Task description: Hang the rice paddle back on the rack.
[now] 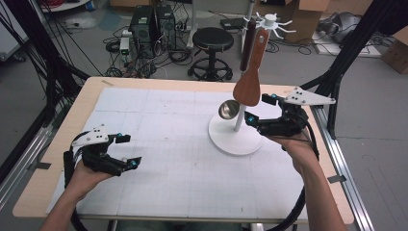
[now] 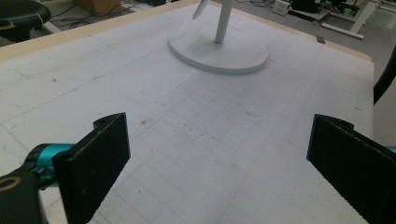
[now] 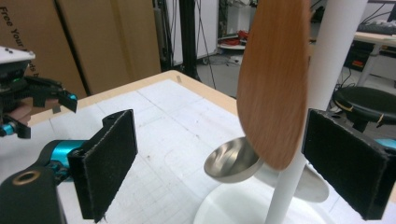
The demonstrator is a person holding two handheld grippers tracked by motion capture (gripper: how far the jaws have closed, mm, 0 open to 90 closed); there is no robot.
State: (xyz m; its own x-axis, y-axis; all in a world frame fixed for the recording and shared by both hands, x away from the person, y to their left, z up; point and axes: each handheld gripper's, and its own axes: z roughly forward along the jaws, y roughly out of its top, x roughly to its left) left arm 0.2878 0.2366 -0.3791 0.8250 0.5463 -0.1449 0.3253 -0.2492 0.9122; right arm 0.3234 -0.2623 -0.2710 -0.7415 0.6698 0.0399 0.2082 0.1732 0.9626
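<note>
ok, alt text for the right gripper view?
Open right tongs frame a hanging wooden spatula without touching it. Behind it are a white rack pole and a steel ladle bowl; the left tongs hover at far left over the table mat.

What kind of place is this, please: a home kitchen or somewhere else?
Probably a lab or workshop for recording, not a kitchen. Computer towers stand on the floor among loose cables, cardboard boxes wait at the back, and the table carries a gridded white mat.
</note>
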